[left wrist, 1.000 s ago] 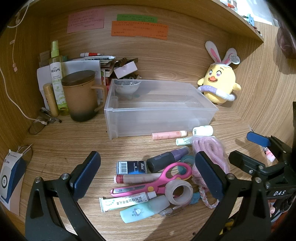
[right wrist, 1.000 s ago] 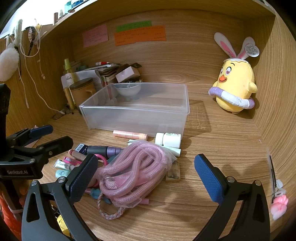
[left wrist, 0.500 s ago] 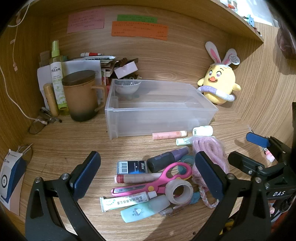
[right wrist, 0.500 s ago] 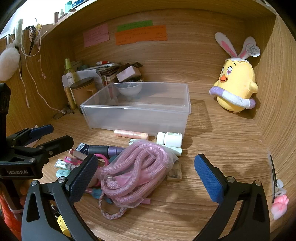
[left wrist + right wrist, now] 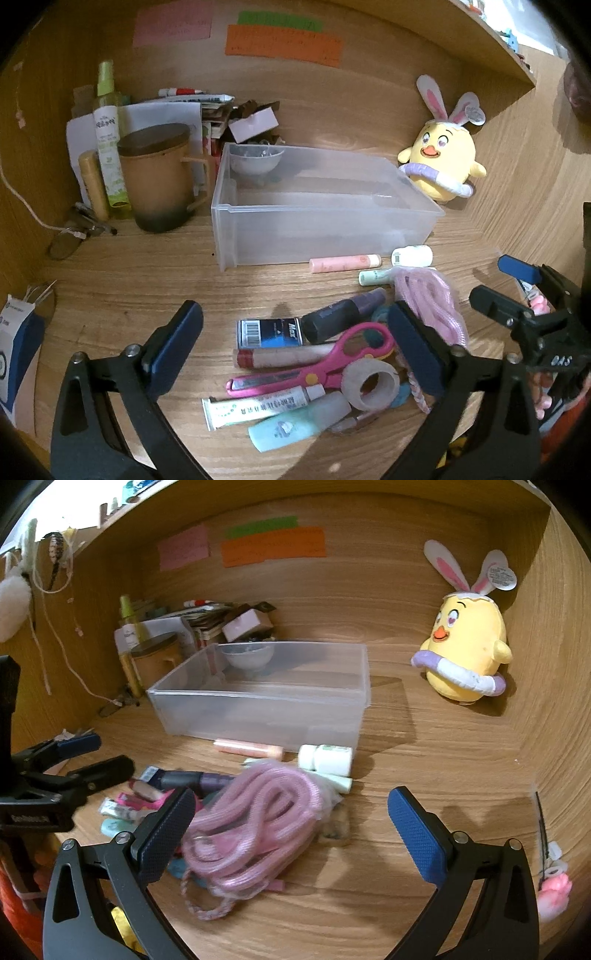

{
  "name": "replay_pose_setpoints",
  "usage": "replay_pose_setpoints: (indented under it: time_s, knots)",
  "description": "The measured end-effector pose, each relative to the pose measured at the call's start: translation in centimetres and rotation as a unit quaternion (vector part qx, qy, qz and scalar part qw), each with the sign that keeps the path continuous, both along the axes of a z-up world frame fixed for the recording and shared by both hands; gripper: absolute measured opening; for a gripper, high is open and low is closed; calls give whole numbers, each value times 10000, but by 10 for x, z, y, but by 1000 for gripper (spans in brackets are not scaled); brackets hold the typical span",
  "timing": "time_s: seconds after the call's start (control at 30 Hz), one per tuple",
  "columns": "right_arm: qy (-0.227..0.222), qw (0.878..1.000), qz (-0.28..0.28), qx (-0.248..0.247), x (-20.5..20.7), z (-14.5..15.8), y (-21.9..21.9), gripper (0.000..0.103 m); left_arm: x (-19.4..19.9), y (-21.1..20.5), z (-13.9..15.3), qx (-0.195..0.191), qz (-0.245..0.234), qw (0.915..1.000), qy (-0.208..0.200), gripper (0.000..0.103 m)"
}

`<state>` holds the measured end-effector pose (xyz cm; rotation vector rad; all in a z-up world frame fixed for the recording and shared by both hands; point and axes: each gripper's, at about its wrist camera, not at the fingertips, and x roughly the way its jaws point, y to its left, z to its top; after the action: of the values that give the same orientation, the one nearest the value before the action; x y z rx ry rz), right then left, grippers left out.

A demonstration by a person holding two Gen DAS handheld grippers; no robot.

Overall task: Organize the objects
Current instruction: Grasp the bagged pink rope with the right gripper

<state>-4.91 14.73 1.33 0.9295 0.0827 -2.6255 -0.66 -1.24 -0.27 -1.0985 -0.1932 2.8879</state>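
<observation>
Pink rope (image 5: 255, 827) between wide-apart right gripper (image 5: 291, 834) jaws

frosted plastic bin (image 5: 325, 225) on matt wood-grain desk (image 5: 147, 280).

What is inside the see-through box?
Nothing I can see: the clear plastic box looks empty. The small grey bowl shows through its back wall, apparently behind it. The front wall's haze blurs the near floor.
</observation>
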Motion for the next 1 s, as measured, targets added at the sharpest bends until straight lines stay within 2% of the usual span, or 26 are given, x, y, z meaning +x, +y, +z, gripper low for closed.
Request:
replay_pose_setpoints:
  time_s: [0.03, 0.17, 0.3, 0.43, 0.57, 0.77, 0.83, 1.0]
  knots:
    - [-24, 10000, -22, 1, -4, -1, 3, 103, -5, 0, -1, -58, -43, 9999, -90, 86]
    - [-238, 9996, -71, -93, -22, -4, 14, 103, -19, -2, -5, -281, -98, 9992, -273, 81]
    - [-535, 9977, -98, -393, -29, -7, 24, 103, -20, -11, -13, -172, -156, 9982, -549, 72]
    - [-816, 9947, -35, -618, -27, -11, 21, 103, -5, -18, -21, -106, -247, 9969, -735, 71]
    - [-1023, 9931, -2, -570, -26, -17, 4, 103, 18, -20, -27, -110, -357, 9960, -815, 71]
    - [-1391, 9892, -195, -426, -38, -34, -18, 103, 39, -4, -36, -311, -724, 9936, -810, 71]
    - [-1489, 9877, -249, -419, -41, -39, -22, 103, 39, 2, -40, -332, -851, 9921, -854, 67]
    - [-1451, 9885, -354, -248, -39, -43, -27, 103, 43, 5, -43, -423, -912, 9922, -741, 64]
